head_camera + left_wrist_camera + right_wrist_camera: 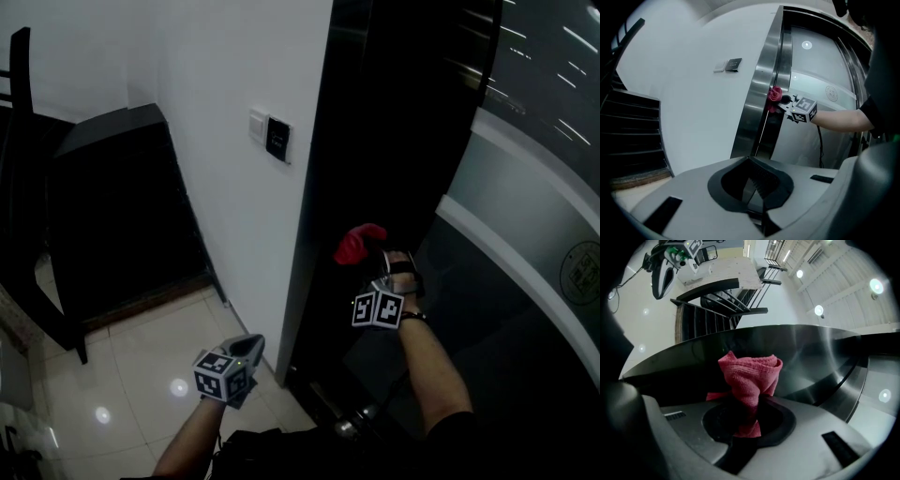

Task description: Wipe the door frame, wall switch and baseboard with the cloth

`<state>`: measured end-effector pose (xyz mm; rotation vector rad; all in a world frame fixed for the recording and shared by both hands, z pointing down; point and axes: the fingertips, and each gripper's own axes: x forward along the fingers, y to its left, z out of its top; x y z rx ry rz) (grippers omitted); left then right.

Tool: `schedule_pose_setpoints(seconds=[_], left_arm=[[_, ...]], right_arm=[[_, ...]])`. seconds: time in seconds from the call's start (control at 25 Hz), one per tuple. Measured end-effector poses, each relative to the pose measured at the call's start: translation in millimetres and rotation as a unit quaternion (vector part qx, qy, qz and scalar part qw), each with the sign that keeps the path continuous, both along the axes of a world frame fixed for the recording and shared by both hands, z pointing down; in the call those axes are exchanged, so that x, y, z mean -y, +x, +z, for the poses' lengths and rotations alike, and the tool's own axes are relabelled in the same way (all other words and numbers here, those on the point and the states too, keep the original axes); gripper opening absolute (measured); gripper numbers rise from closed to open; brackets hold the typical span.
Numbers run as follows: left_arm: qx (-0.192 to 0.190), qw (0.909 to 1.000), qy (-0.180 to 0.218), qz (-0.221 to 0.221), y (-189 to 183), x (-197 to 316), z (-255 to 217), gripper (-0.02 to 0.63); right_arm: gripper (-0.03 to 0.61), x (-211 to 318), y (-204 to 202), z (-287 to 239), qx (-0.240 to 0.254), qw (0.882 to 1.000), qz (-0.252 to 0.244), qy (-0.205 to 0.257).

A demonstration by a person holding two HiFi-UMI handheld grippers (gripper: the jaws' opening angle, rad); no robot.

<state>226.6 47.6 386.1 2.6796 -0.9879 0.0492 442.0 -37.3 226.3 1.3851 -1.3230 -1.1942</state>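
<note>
A bunched red cloth [359, 244] is pinched in my right gripper [377, 267], which is shut on it. The cloth presses against the dark metal door frame [375, 141] at about mid height. In the right gripper view the cloth [750, 373] stands up from the jaws against the frame's shiny metal [811, 357]. My left gripper [247, 349] hangs low near the wall's corner, shut and empty, its tips [752, 176] aimed at the frame [759, 108]. The wall switch [270, 134] sits on the white wall up left of the cloth. A brown baseboard strip [642, 178] runs at the wall's foot.
A dark cabinet [112, 216] stands against the wall on the left, with a black chair [28, 187] beside it. Glossy floor tiles [122, 375] lie below. A curved grey glass panel [525, 234] fills the right side. A cable [819, 145] hangs from my right arm.
</note>
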Motion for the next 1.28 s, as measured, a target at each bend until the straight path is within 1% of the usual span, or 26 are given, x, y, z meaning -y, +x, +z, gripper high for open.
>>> schedule_pose_setpoints(seconds=[0.24,0.36,0.68,1.16,1.28], left_arm=[[0.000,1.0000,-0.008,-0.003,-4.2,-0.2,8.7,-0.008],[0.009,0.9999,-0.013,-0.001,-6.1,-1.9,14.5,-0.008],[0.014,0.9997,-0.022,-0.001,-10.0,-0.6,19.2,-0.008],[0.012,0.9991,-0.036,-0.021,-22.4,4.4,28.5,-0.008],[0.018,0.9989,-0.037,-0.025,-23.4,3.6,30.8,-0.008]], right_arm=[[0.061,-0.2,0.9,34.0,0.001,1.000,0.005,-0.031],[0.061,-0.6,1.1,45.6,-0.002,0.999,0.006,-0.039],[0.061,1.6,5.7,74.8,0.008,0.998,0.012,-0.065],[0.061,1.1,4.8,123.9,0.010,0.994,0.011,-0.112],[0.061,0.4,4.7,135.2,0.009,0.992,0.010,-0.122]])
